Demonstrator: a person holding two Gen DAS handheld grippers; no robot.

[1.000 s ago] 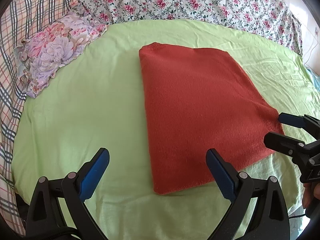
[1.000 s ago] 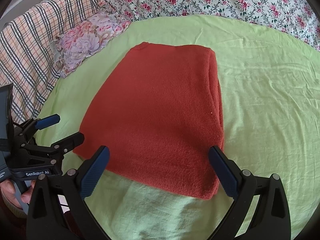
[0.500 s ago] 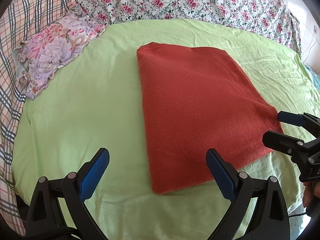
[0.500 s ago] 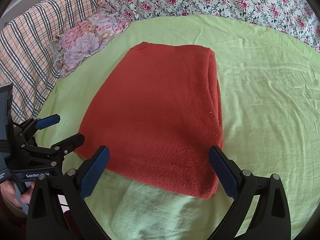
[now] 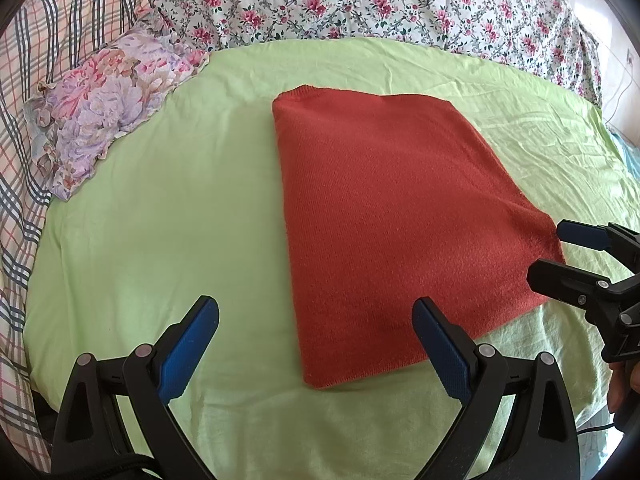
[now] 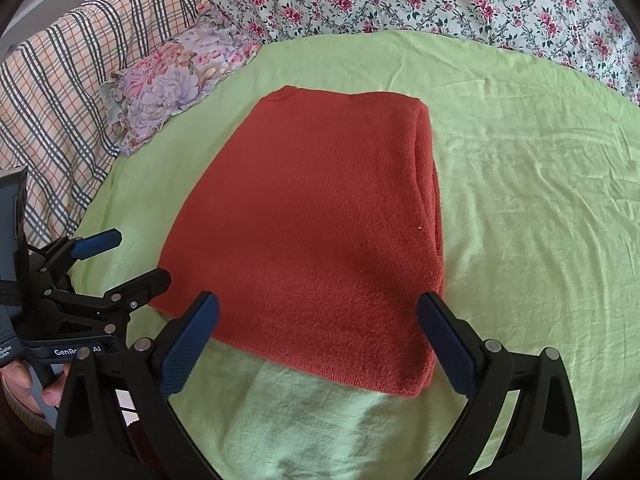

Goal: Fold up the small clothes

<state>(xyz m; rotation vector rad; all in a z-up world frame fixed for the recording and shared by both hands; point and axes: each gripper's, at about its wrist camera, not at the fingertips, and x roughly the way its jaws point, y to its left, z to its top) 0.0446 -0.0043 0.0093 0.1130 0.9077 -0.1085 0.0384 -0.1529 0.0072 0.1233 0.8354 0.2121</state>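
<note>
Left wrist view: I see my left gripper (image 5: 316, 344) wide open, the folded red sweater (image 5: 396, 224) at 1 o'clock, my right gripper (image 6: 318, 340) open too.

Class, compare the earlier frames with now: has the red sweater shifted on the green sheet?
No. The sweater keeps its place on the sheet, its far corner equally close to the floral pillow.

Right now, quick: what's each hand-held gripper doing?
Left hand-held gripper: open, holding nothing.
Right hand-held gripper: open, holding nothing; red folded garment lies free.
</note>
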